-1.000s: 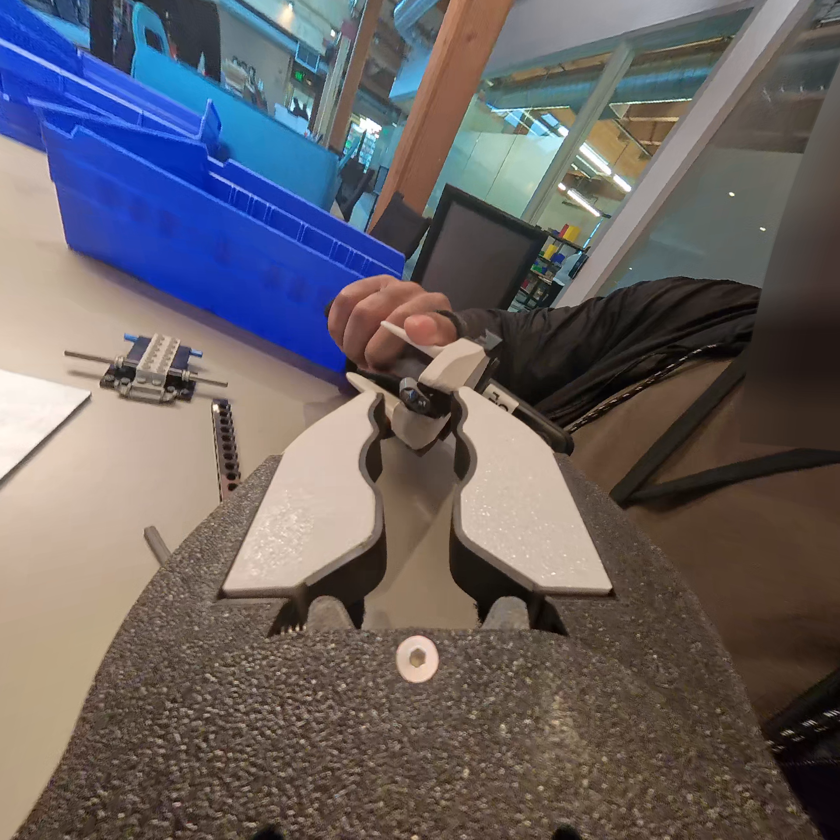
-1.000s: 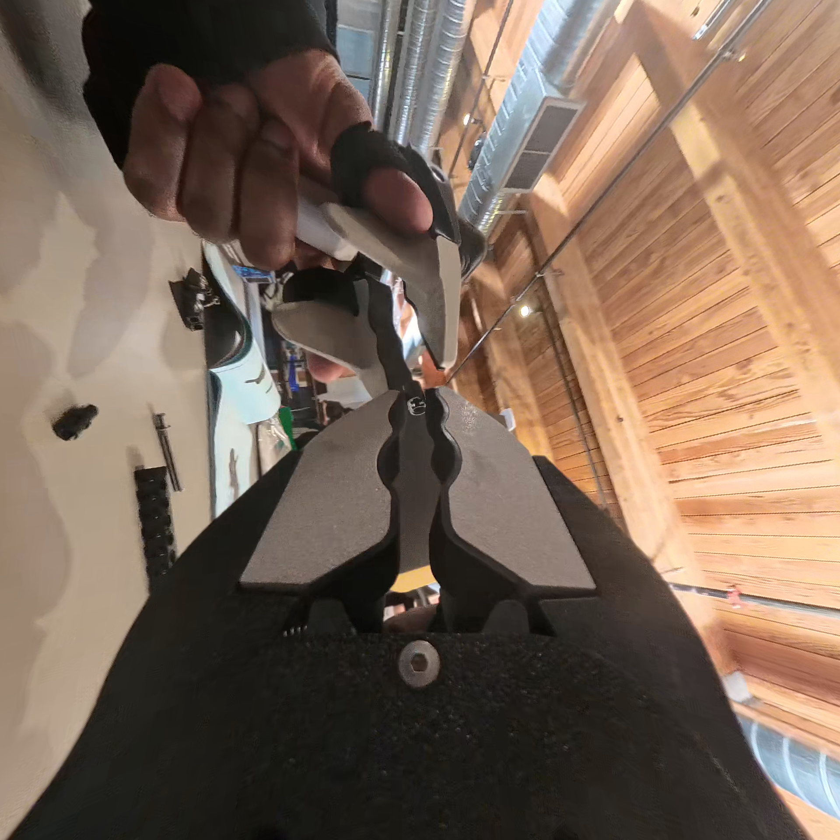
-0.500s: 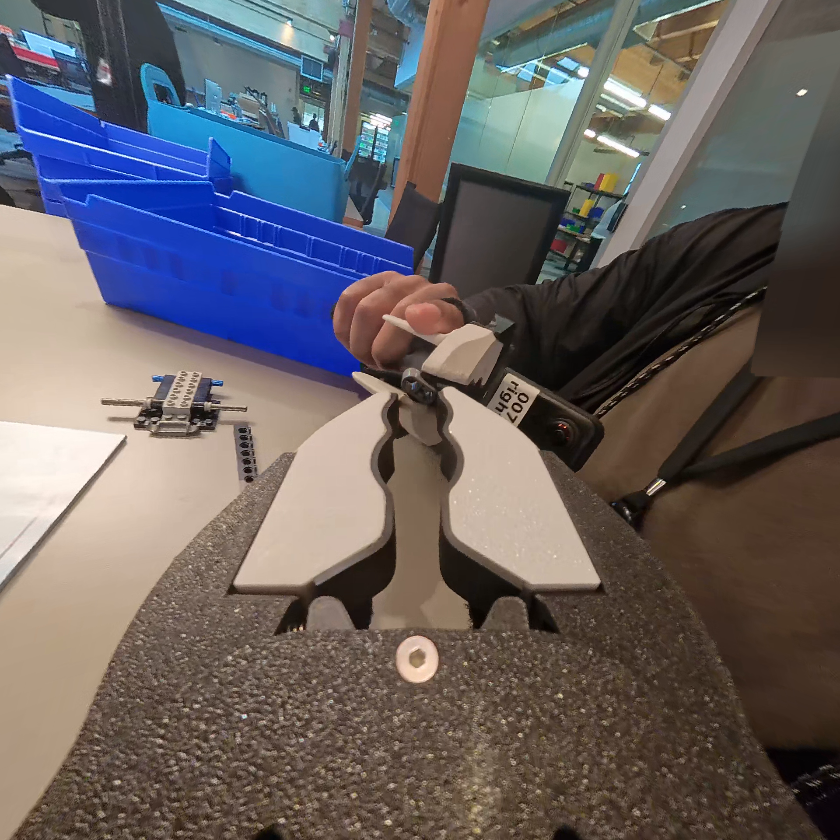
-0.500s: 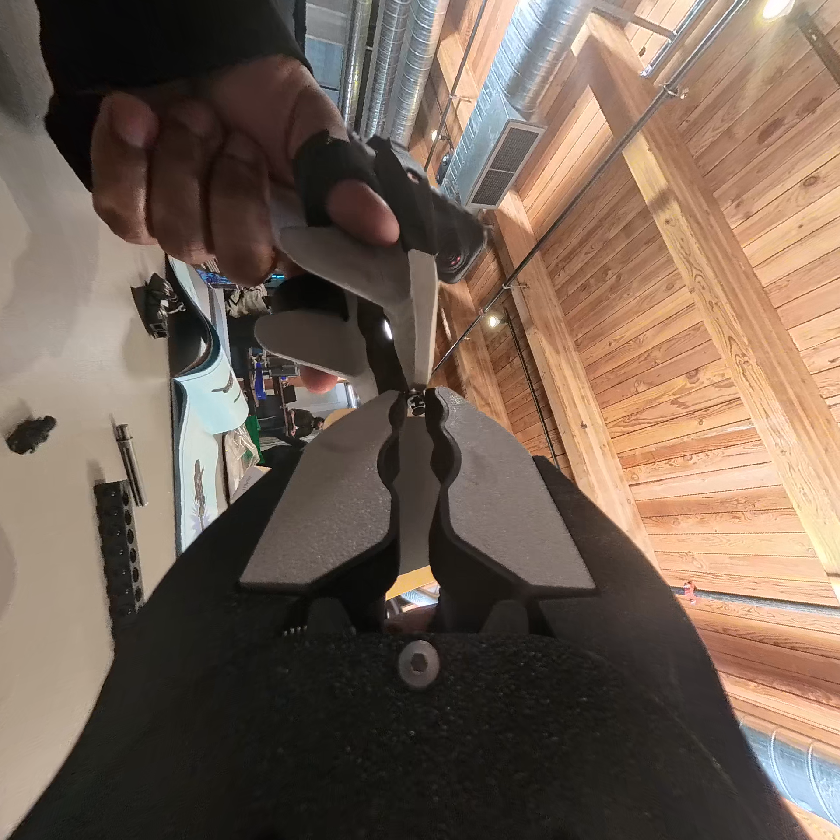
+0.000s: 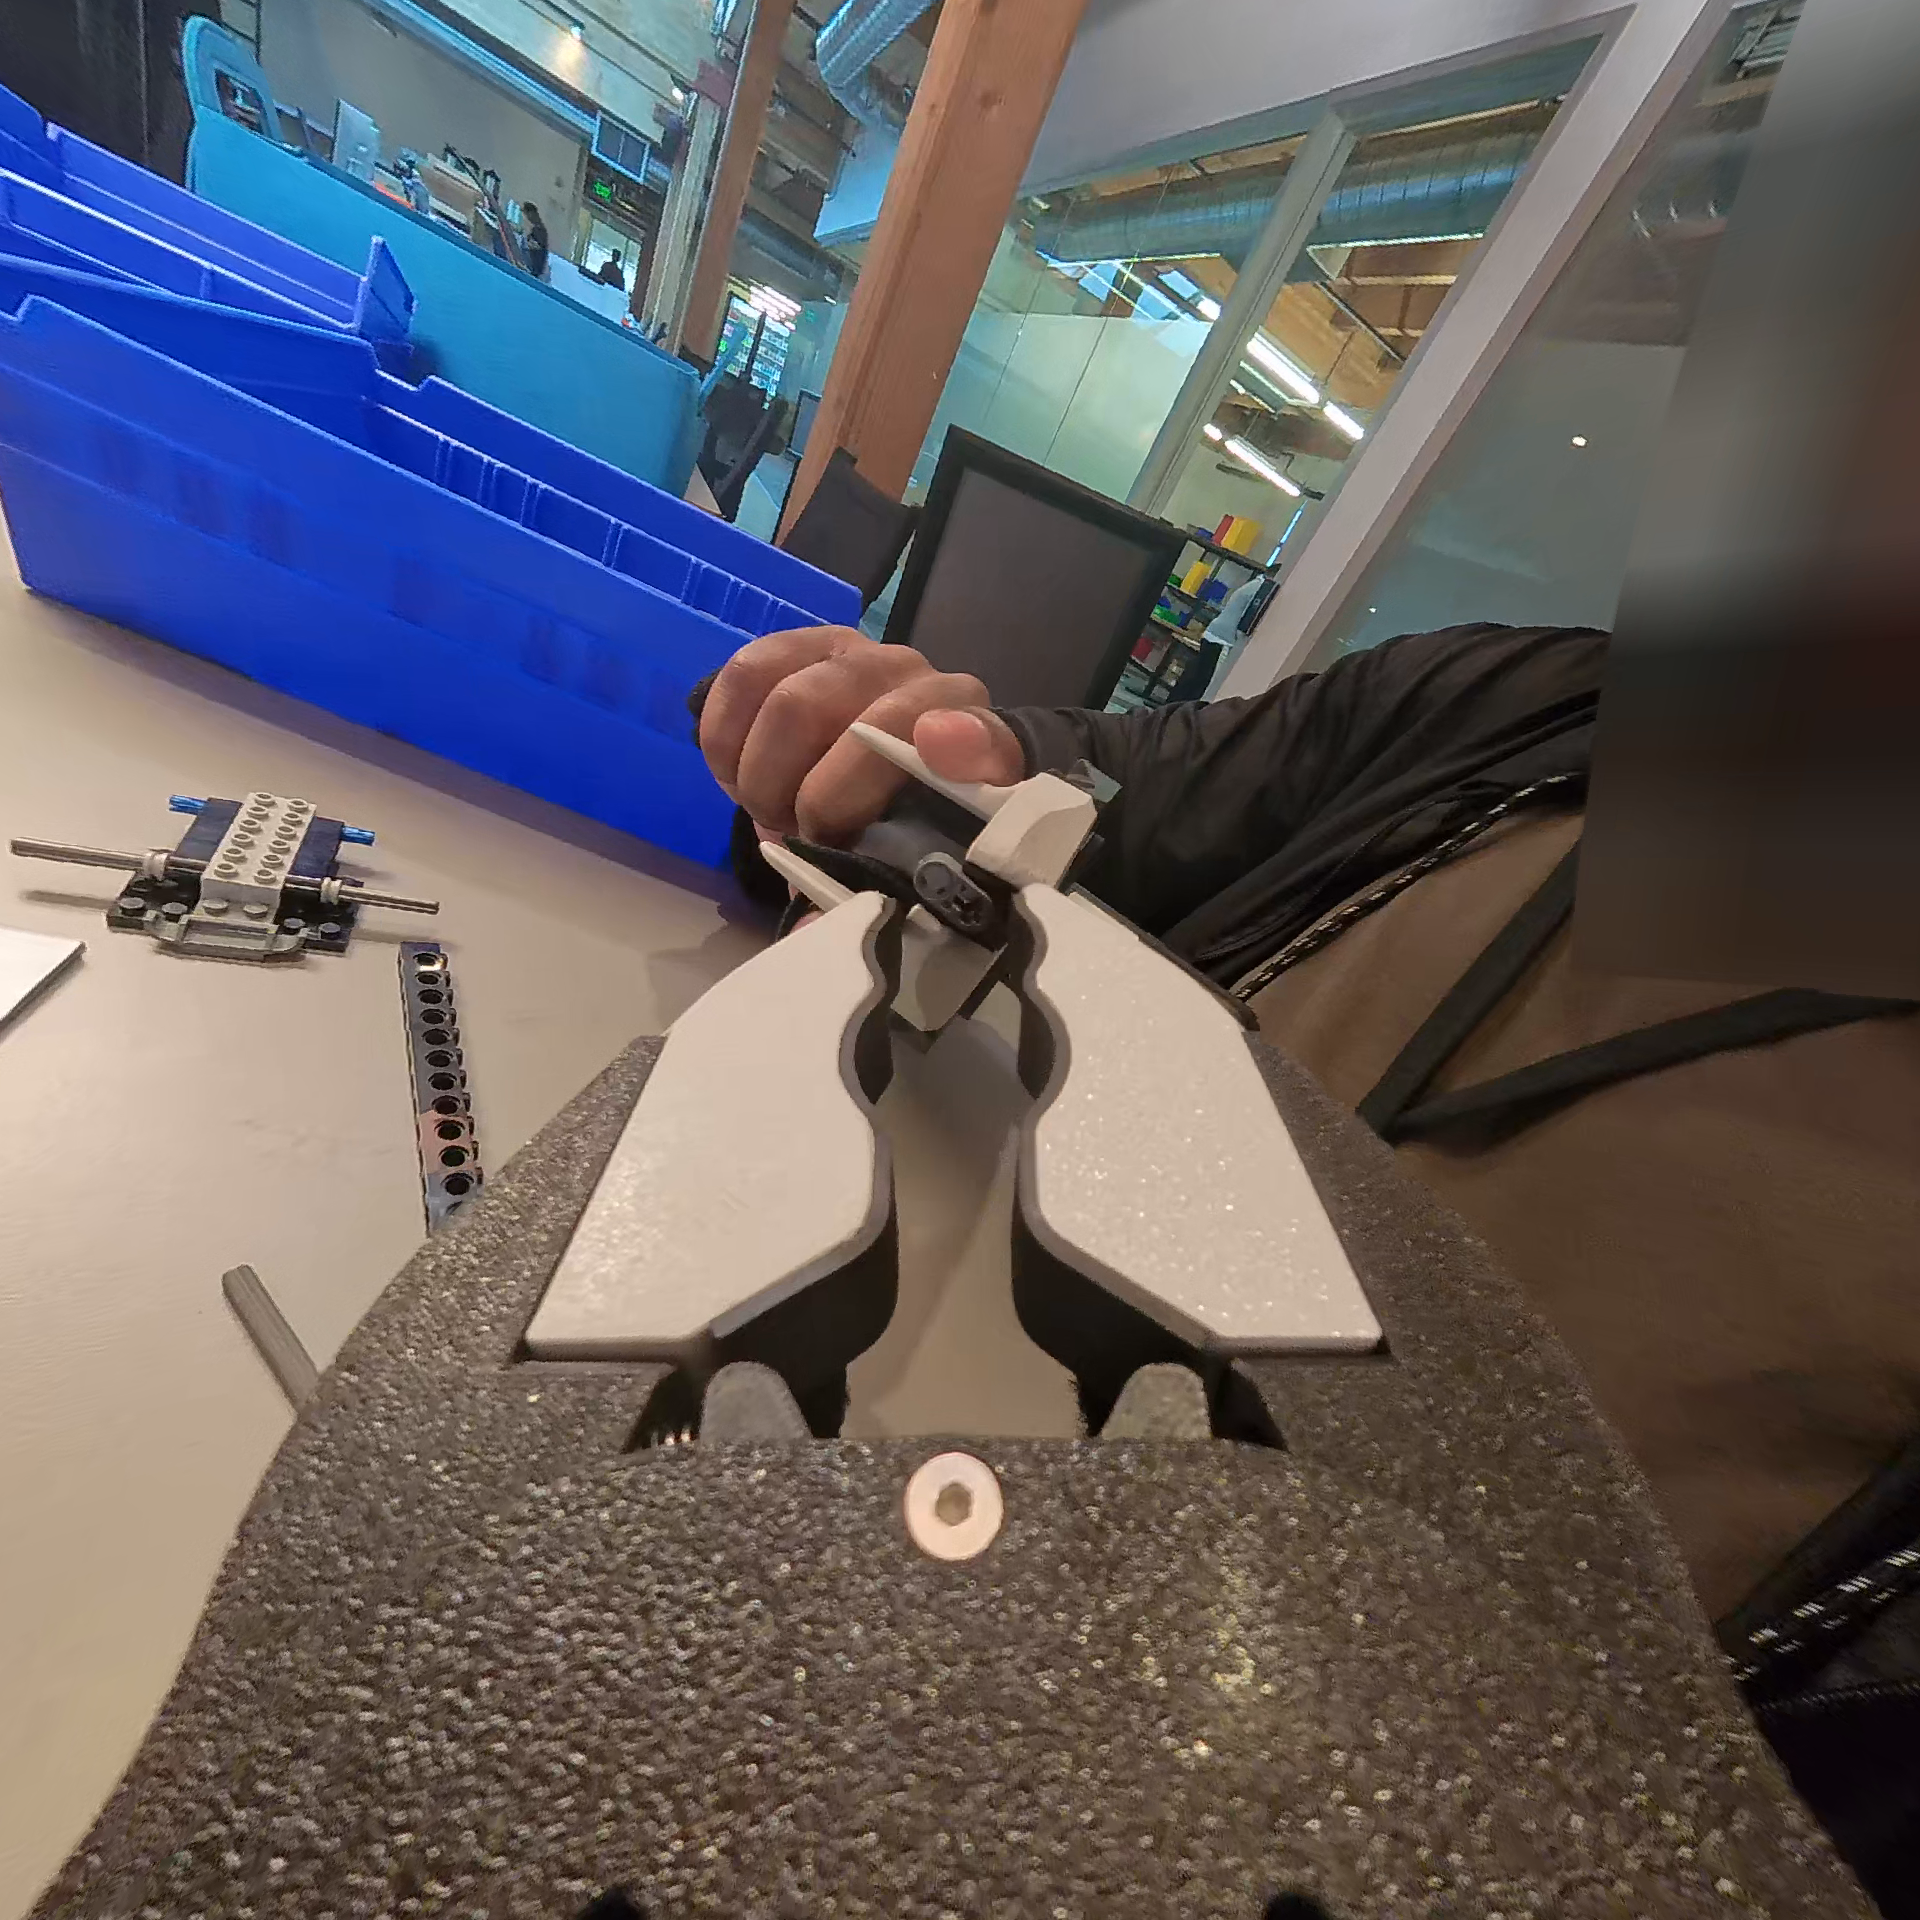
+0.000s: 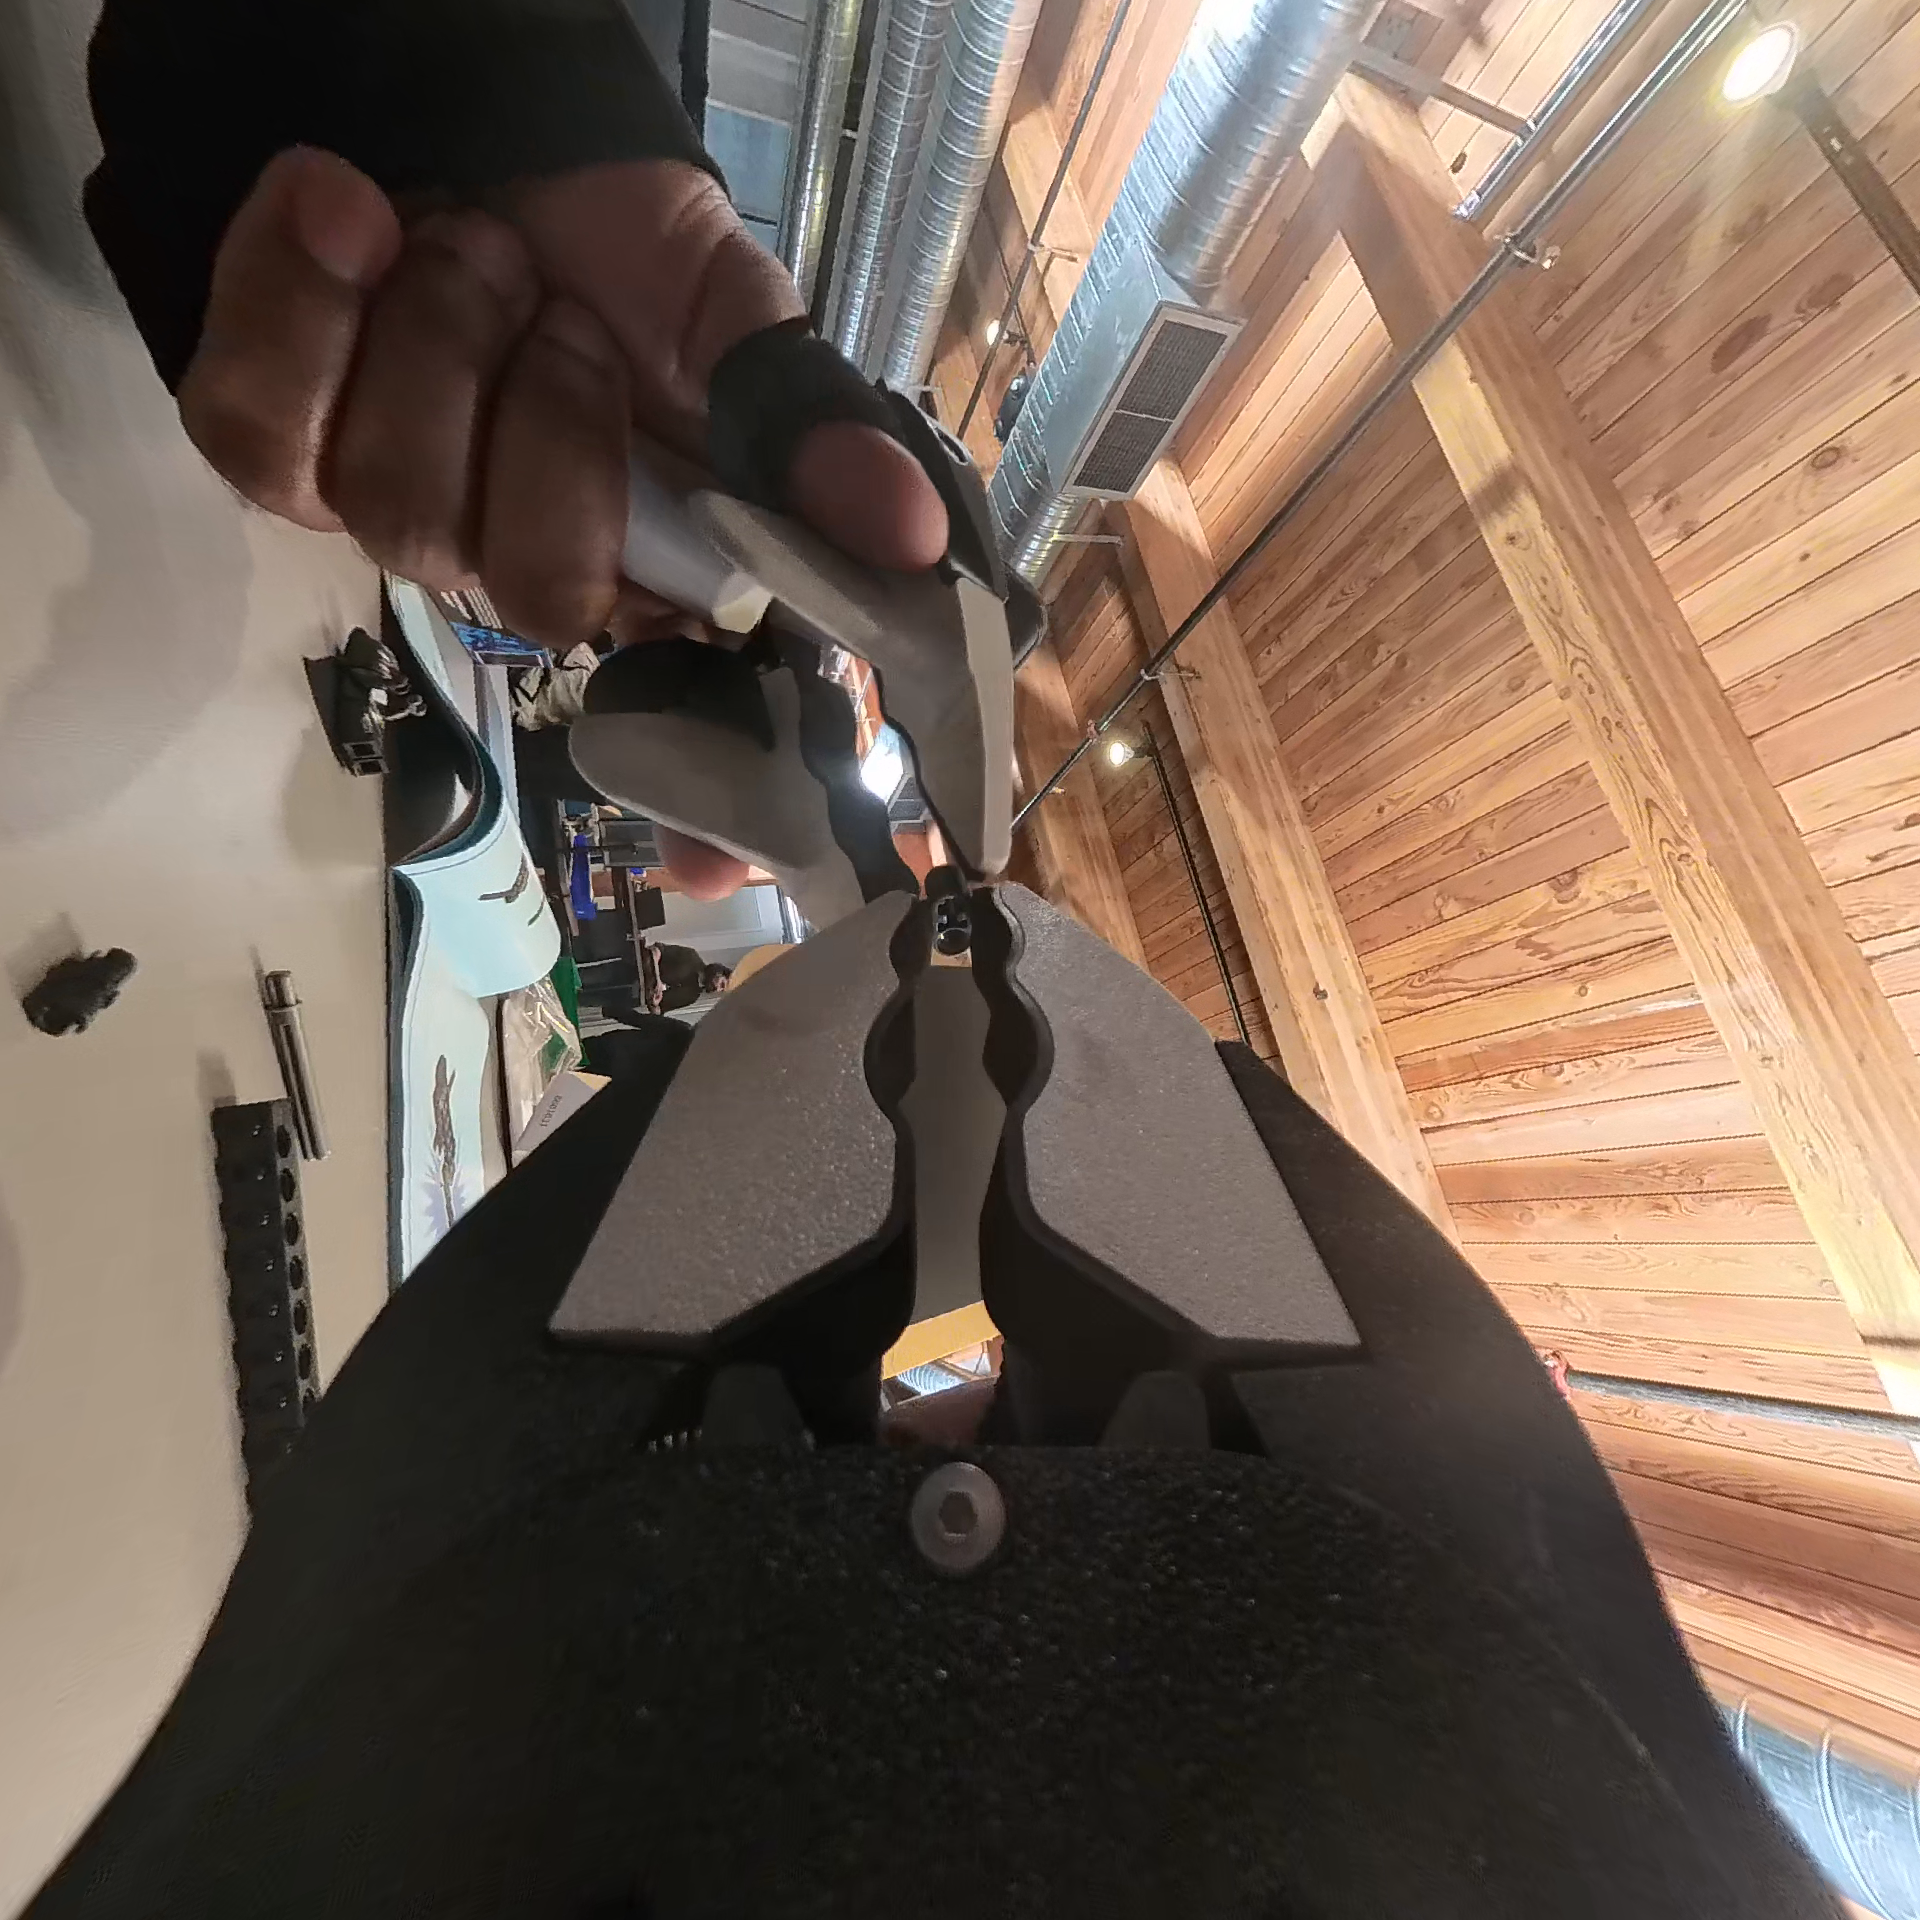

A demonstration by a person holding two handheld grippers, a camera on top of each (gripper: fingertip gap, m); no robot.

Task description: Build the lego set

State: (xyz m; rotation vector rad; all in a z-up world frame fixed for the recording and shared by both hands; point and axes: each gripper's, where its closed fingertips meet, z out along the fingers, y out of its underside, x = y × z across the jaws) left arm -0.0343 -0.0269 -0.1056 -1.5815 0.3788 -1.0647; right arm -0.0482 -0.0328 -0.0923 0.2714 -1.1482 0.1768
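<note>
In the right wrist view my right gripper (image 6: 948, 916) is shut on a small dark connector (image 6: 948, 920), held up above the table. The left gripper's pale fingers (image 6: 971, 727) come in from above, and one tip touches the connector's far end. In the left wrist view my left gripper (image 5: 951, 902) is open. The connector (image 5: 951, 888) and the right gripper's pale fingers (image 5: 1029, 821) stand between its tips. There is a gap on the left side, and my left pads do not press on the connector. A hand (image 5: 831, 717) holds the right gripper.
Blue bins (image 5: 364, 540) line the table's far side. A small brick assembly with axles (image 5: 244, 873), a black holed beam (image 5: 442, 1081), a grey axle (image 5: 265, 1330) and a white sheet (image 5: 31, 966) lie to the left. A small black piece (image 6: 78, 987) lies farther off. My left and right fingertips are right by each other.
My left jaws narrowed around the right gripper's tips, then widened a little. My right gripper has kept its hold on the connector. Both grippers shifted slightly together.
</note>
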